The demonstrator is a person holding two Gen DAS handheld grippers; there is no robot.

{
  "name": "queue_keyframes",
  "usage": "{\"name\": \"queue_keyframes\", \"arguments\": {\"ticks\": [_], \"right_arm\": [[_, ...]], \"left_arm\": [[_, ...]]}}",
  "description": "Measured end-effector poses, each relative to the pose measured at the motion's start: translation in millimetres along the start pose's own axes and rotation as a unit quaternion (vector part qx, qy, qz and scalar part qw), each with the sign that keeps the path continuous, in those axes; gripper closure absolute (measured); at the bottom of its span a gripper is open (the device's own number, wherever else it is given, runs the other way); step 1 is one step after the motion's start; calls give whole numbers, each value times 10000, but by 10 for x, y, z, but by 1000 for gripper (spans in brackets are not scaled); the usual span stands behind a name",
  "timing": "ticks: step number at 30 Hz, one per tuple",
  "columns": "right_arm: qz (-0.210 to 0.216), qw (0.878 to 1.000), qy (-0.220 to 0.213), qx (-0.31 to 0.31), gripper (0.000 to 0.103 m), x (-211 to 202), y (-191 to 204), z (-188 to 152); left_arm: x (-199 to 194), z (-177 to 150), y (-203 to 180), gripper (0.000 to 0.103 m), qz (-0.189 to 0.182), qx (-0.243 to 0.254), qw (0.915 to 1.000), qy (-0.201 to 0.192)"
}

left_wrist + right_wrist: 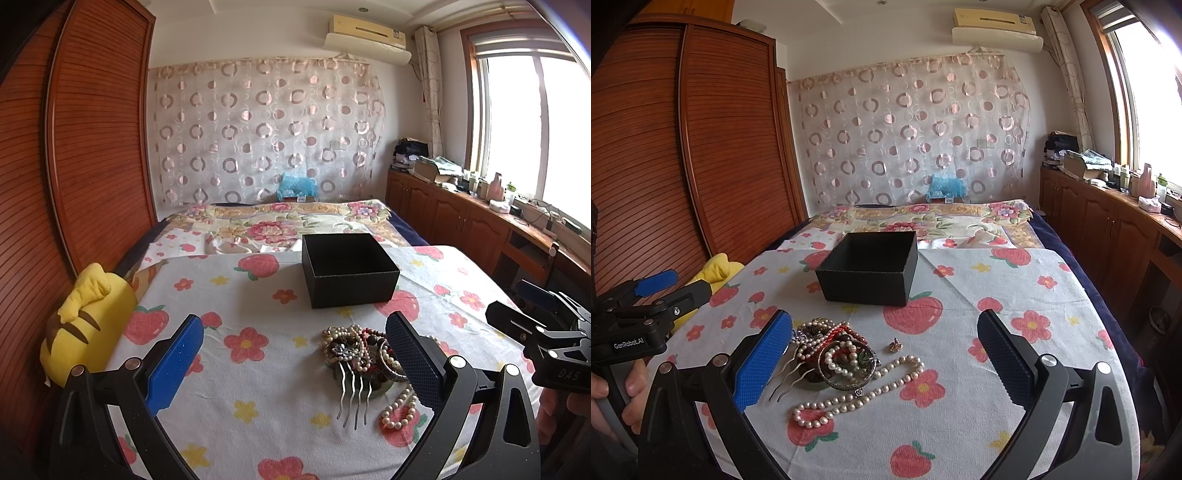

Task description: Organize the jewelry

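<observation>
Pearl strands, red beads, a metal bangle and a silver hair comb (783, 382) lie tangled in one jewelry heap (834, 360) toward the near edge of the strawberry-print cloth (1015, 280) spread over the bed. One pearl necklace (857, 397) trails loose out of the heap toward the near edge, and a small brooch-like piece (895, 346) sits just beside the pile, apart from it. Its exact kind is too small to tell.

Farther in, toward the middle of the cloth, stands the black box (866, 275), lidless with its mouth up, and nothing shows inside it. Set just beyond the heap, it looks like the intended destination, so each piece would need only a short carry.

Both tools hang above the near edge, flanking the pile. The right gripper (882, 363) has its blue pads spread wide with nothing between them, the heap lying close under its left pad. The left gripper (295, 365) is equally wide apart and empty, the heap under its right pad. Sorting seems not yet begun; the loose necklace or the comb looks easiest to take first.

A yellow plush pillow (85, 325) rests off the cloth's left edge against the wooden wardrobe (99, 129).
</observation>
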State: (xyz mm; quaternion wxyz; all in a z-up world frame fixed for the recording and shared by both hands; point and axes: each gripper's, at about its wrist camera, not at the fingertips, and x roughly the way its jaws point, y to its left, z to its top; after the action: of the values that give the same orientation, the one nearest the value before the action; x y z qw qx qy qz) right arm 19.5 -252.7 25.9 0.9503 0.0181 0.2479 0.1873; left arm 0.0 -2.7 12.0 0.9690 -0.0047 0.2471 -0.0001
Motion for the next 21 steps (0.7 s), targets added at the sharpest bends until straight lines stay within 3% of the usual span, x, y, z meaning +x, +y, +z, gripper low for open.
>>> {"name": "queue_keyframes", "arguments": {"ticks": [21], "right_arm": [[-1,10000,-14,-9,2,-5,0,3]], "left_arm": [[-62,39,-40,8,2,-3,10000,-28]]}}
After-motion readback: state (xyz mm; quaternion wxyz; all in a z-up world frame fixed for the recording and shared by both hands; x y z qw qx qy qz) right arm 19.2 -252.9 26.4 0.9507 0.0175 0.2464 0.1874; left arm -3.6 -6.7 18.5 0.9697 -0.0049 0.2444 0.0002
